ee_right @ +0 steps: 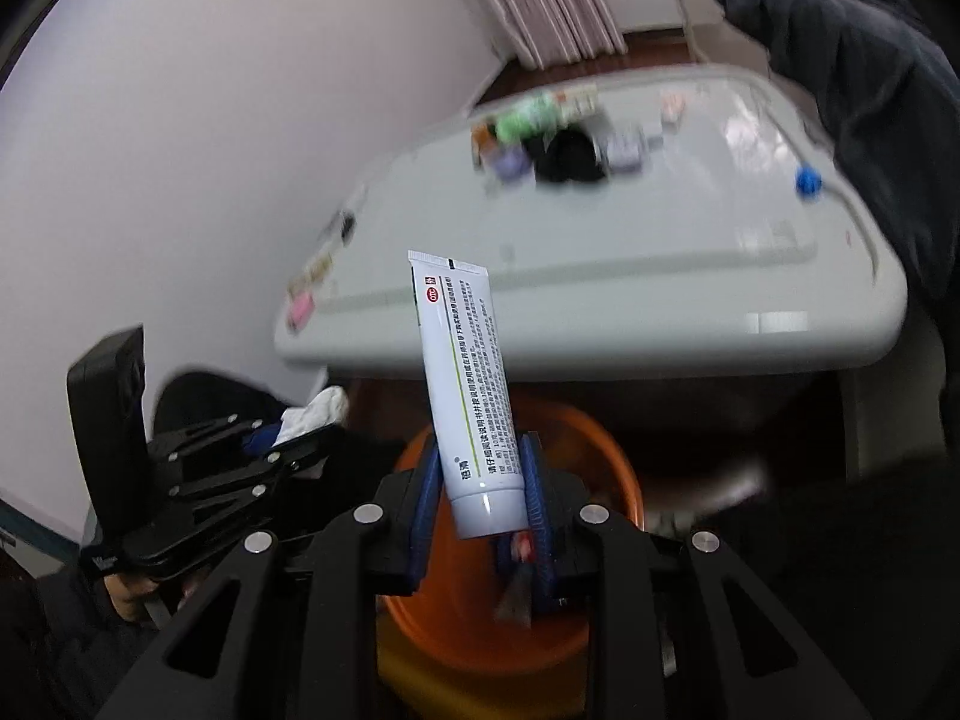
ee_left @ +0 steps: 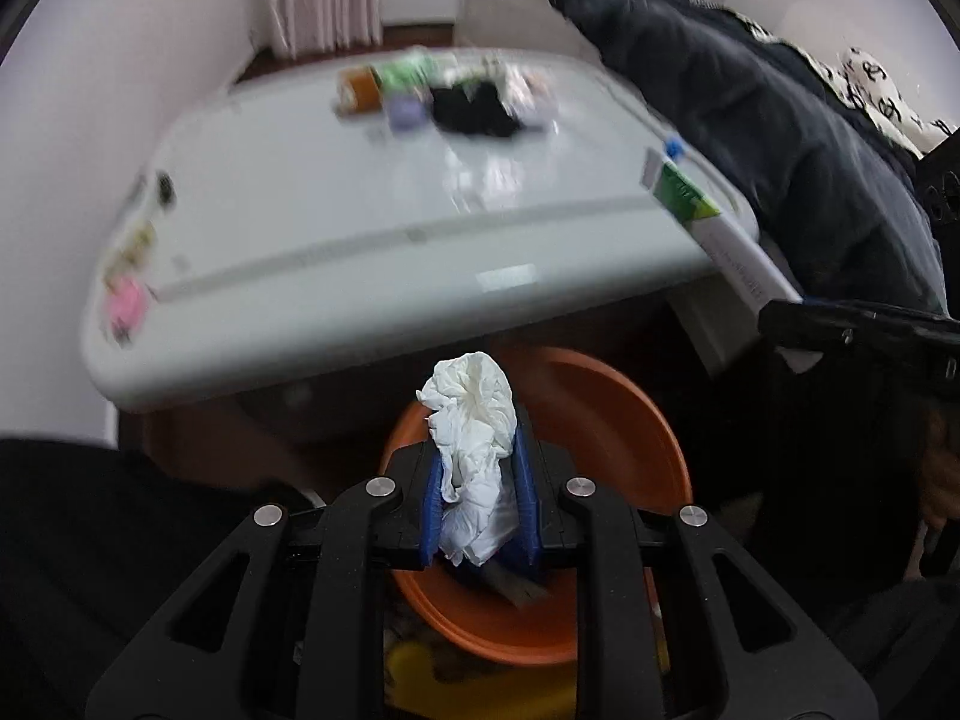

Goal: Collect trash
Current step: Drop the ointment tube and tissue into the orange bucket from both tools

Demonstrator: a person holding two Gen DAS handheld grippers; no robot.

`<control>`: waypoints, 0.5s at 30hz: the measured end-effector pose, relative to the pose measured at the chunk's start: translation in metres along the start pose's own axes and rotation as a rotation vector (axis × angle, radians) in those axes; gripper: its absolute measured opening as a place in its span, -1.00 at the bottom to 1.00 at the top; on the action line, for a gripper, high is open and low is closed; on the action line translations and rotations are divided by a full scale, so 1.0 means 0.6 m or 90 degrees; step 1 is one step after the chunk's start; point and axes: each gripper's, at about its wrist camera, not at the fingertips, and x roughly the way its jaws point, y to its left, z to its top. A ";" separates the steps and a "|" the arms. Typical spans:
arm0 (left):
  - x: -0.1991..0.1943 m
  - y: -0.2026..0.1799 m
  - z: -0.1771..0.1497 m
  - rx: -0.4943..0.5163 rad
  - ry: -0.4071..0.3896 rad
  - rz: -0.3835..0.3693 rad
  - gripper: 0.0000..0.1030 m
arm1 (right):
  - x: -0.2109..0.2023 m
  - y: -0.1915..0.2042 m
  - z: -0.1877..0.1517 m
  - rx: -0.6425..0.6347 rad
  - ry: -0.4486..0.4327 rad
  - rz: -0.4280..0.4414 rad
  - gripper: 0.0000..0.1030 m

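My left gripper (ee_left: 477, 483) is shut on a crumpled white tissue (ee_left: 474, 420), which sticks up between the blue pads (ee_left: 433, 495). It hangs over an orange bin (ee_left: 624, 420) that stands on the floor below the table edge. My right gripper (ee_right: 480, 498) is shut on a white ointment tube (ee_right: 468, 384) with printed text, crimped end up, over the same orange bin (ee_right: 594, 456). The right wrist view also catches the left gripper (ee_right: 282, 438) with its tissue (ee_right: 315, 411) at the left. In the left wrist view the tube (ee_left: 714, 228) shows at the right.
A white table (ee_left: 384, 264) carries blurred clutter at its far side: a black item (ee_left: 474, 111), green and orange packs, small purple cups, a pink item (ee_left: 126, 306) at the left edge. A dark jacket (ee_left: 750, 120) hangs at the right. Yellow stuff (ee_left: 420, 666) lies beside the bin.
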 end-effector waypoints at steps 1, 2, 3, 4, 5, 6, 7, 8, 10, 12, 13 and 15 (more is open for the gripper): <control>0.004 -0.001 -0.005 0.002 0.008 -0.004 -0.63 | 0.006 0.001 -0.010 -0.001 0.016 -0.001 -0.49; 0.005 -0.002 -0.009 0.003 0.012 -0.006 -0.63 | 0.013 0.002 -0.020 -0.002 0.035 -0.006 -0.49; 0.009 0.000 -0.009 0.002 0.020 -0.012 -0.63 | 0.021 0.002 -0.028 -0.004 0.050 -0.013 -0.49; 0.012 0.002 -0.012 -0.002 0.024 -0.014 -0.63 | 0.028 0.002 -0.036 -0.006 0.065 -0.016 -0.49; 0.015 0.004 -0.013 -0.006 0.030 -0.015 -0.63 | 0.033 0.002 -0.041 -0.009 0.072 -0.019 -0.49; 0.022 0.009 -0.013 -0.012 0.043 -0.022 -0.63 | 0.038 0.004 -0.047 -0.013 0.079 -0.024 -0.49; 0.023 0.013 -0.015 -0.016 0.050 -0.026 -0.61 | 0.045 0.005 -0.052 -0.019 0.092 -0.027 -0.48; 0.028 0.015 -0.017 -0.019 0.062 -0.035 -0.57 | 0.049 0.004 -0.057 -0.020 0.099 -0.026 -0.48; 0.037 0.012 -0.024 -0.022 0.081 -0.032 -0.09 | 0.062 0.001 -0.062 -0.019 0.123 -0.026 -0.37; 0.040 0.015 -0.029 -0.030 0.086 -0.026 0.38 | 0.069 -0.002 -0.062 -0.017 0.134 -0.027 -0.12; 0.039 0.017 -0.028 -0.034 0.084 -0.029 0.39 | 0.068 -0.001 -0.061 -0.019 0.131 -0.028 -0.11; 0.038 0.021 -0.026 -0.040 0.084 -0.033 0.40 | 0.060 -0.002 -0.055 -0.021 0.121 -0.029 -0.11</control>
